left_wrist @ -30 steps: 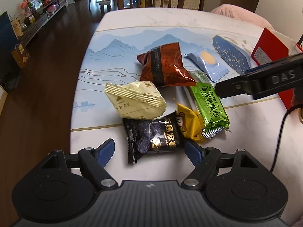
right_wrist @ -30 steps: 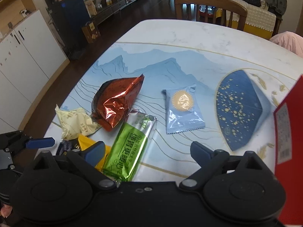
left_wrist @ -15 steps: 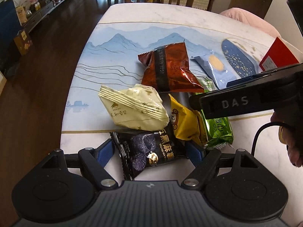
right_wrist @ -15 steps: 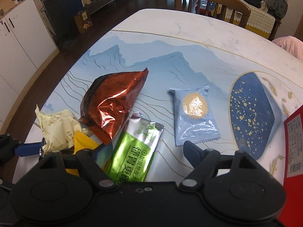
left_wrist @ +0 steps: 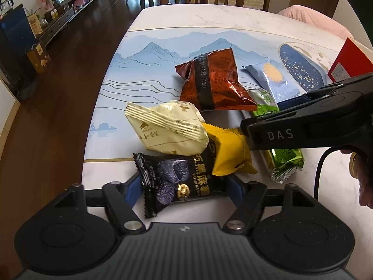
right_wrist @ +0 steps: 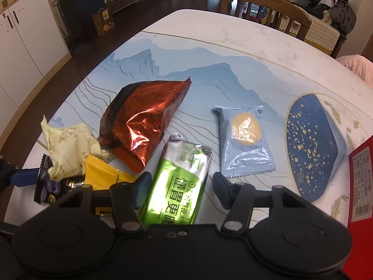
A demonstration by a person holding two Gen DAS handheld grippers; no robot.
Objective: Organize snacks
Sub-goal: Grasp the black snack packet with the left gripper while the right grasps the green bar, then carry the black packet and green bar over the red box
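Item: mixed snack packets, loose on the counter (left_wrist: 163, 23), bunched toward its near left edge, presumably awaiting sorting. Black packet (left_wrist: 177, 182): nearest, lying between the spread fingers of the left tongs (left_wrist: 184, 186); the blue pads flank both ends, but whether they press it yet cannot be told, so the tongs read as released and straddling, seemingly placed for a pinch across the packet's width. Yellow packet (left_wrist: 229, 151): overlapping the black one's far right corner, likely to drag if the black is lifted. Cream packet (left_wrist: 167, 128): just beyond, touching both. Green packet (right_wrist: 179, 186): long, glossy, lying lengthwise between the parted fingers of the right tongs (right_wrist: 181, 186), which are likewise released; the left finger is close beside its edge, the right stands apart. Copper packet (right_wrist: 142, 126): far of the cluster, puffed. Pale blue packet (right_wrist: 244, 140): right of the green, apart. Red box (right_wrist: 361, 179): far right edge, possibly the destination. Pose: both tongs held low and level, nearly resting on the counter; the right device crosses the left view from the right, the holder's hand (left_wrist: 363, 177) partly visible.
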